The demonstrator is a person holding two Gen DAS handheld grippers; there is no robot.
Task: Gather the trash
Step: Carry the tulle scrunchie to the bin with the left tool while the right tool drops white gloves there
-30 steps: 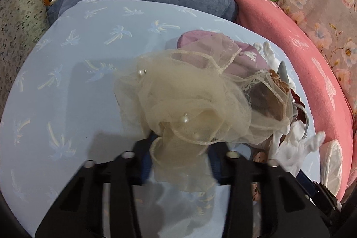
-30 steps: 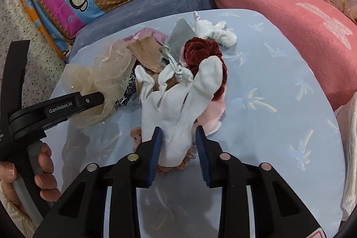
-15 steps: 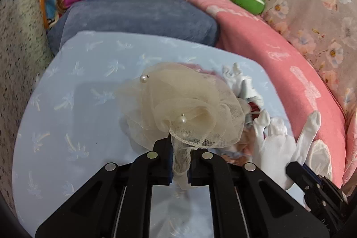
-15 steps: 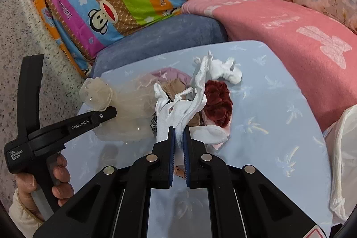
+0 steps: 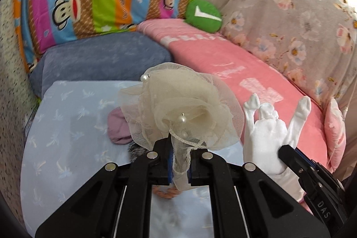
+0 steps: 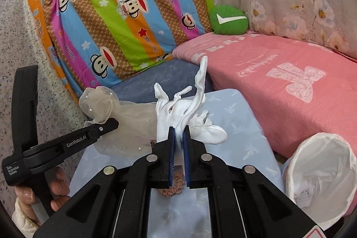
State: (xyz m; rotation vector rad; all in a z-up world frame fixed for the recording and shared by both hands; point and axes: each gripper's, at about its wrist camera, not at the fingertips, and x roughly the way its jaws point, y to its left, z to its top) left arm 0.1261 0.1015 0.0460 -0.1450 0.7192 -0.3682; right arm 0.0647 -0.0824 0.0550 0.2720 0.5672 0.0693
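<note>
My left gripper (image 5: 180,162) is shut on a cream tulle bundle with pearls (image 5: 183,108) and holds it above the light blue table (image 5: 67,126). The bundle also shows in the right wrist view (image 6: 125,124), hanging from the left gripper (image 6: 111,124). My right gripper (image 6: 178,144) is shut on a white glove (image 6: 178,108), lifted off the table; the glove also shows in the left wrist view (image 5: 270,131). A white-lined bin (image 6: 321,171) stands low at the right of the table.
A mauve cloth (image 5: 118,126) and a small pink-orange scrunchie (image 6: 171,190) lie on the table. Another white cloth (image 6: 209,131) lies behind the glove. A blue cushion (image 5: 100,59), a pink blanket (image 6: 279,81) and a green cushion (image 6: 228,20) surround the table.
Both grippers closed on their items and lifted them off the pile: the left raised the tulle bundle, the right raised the white glove. Both views now sit higher above the table.
</note>
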